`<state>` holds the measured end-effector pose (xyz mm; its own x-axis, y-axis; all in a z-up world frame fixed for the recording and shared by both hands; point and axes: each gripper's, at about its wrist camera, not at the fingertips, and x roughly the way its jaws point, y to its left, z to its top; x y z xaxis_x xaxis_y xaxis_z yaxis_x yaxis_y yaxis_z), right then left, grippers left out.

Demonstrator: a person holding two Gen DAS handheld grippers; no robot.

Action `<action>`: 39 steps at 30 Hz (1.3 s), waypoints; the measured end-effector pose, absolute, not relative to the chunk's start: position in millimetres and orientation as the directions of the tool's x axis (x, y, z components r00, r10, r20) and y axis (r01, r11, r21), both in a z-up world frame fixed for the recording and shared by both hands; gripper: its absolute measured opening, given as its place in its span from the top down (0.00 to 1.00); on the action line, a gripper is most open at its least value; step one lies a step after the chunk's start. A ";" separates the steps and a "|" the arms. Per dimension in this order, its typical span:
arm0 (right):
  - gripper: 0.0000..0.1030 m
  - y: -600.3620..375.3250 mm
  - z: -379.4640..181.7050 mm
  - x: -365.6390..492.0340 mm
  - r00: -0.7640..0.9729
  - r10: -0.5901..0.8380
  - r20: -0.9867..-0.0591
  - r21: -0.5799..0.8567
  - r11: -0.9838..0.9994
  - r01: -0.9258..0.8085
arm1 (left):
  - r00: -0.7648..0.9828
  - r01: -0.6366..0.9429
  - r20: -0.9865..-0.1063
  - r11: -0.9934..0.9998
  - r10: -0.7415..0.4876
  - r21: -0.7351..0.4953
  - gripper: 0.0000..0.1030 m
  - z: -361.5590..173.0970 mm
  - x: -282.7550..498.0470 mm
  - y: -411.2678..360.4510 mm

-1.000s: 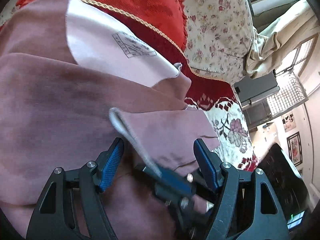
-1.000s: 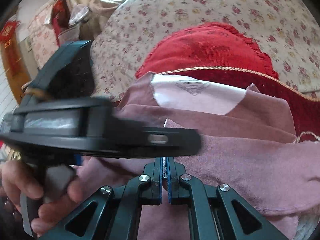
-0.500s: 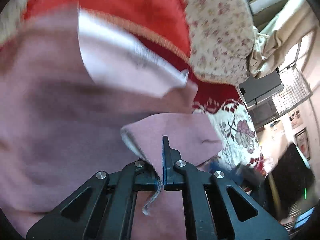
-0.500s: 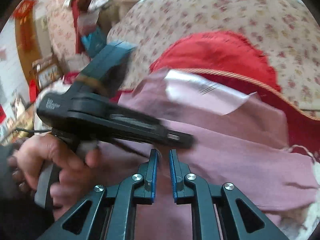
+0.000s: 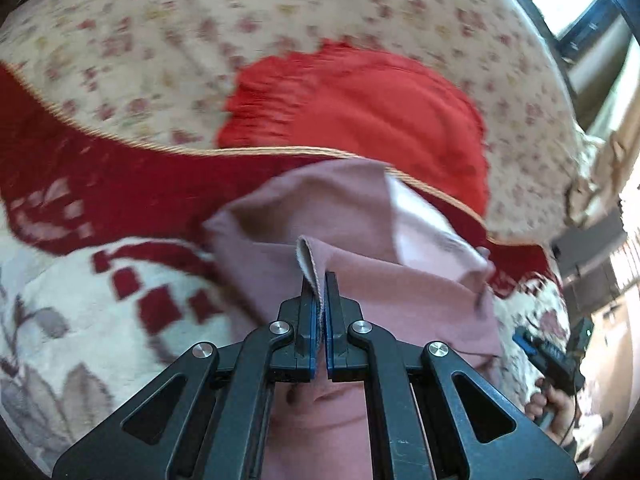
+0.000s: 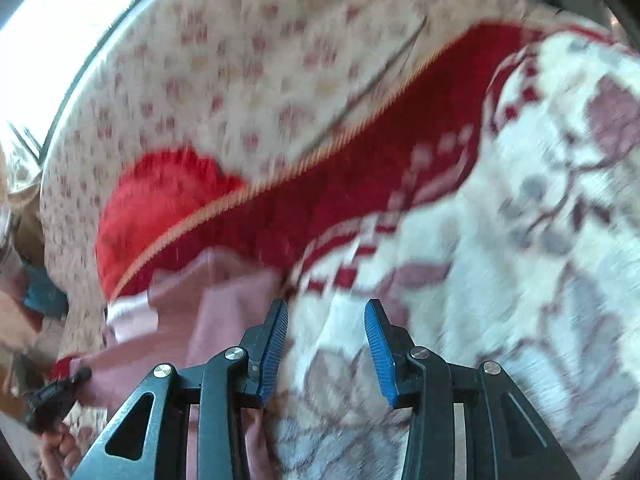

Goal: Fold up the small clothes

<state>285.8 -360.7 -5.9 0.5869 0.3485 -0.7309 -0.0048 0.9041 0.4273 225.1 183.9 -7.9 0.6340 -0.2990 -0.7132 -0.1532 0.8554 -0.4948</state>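
Observation:
A dusty-pink garment (image 5: 340, 232) lies on a red-and-white patterned blanket (image 5: 80, 320), its paler inside (image 5: 424, 220) showing at the far edge. My left gripper (image 5: 319, 292) is shut on a raised fold of the garment's hem. In the right wrist view the garment (image 6: 224, 312) sits at the lower left. My right gripper (image 6: 326, 308) hovers over the blanket (image 6: 520, 280) beside it, jaws opening, with nothing between them. The picture is blurred with motion.
A red cushion (image 5: 360, 104) leans against a floral sofa back (image 5: 200, 40) behind the garment. A person's hand (image 5: 552, 400) shows at the far right of the left wrist view. A window (image 6: 60, 20) is at the upper left.
My left gripper closed on the garment's hem and carried it sideways. My right gripper, shut over the garment before, swung off to the right over the blanket and opened.

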 end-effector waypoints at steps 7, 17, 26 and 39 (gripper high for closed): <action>0.63 -305.1 -13.4 286.9 0.530 0.337 -0.778 0.276 0.941 -0.193 | 0.629 -0.178 -0.712 0.834 -0.311 -0.522 0.99 -21.3 222.5 186.5; 0.63 -297.8 -8.2 293.3 0.567 0.325 -0.757 0.283 0.945 -0.164 | 0.674 -0.011 -0.656 0.884 -0.339 -0.468 0.82 -2.4 220.6 152.6; 0.66 -257.1 -17.2 296.0 0.474 0.400 -0.785 0.219 0.894 -0.391 | 0.522 -0.014 -0.819 0.958 -0.239 -0.288 0.98 -43.7 242.6 112.3; 0.67 -247.3 9.1 306.7 0.607 0.334 -0.721 0.126 0.925 -0.359 | 0.526 -0.060 -0.801 0.927 -0.286 -0.371 0.98 -45.8 241.1 121.2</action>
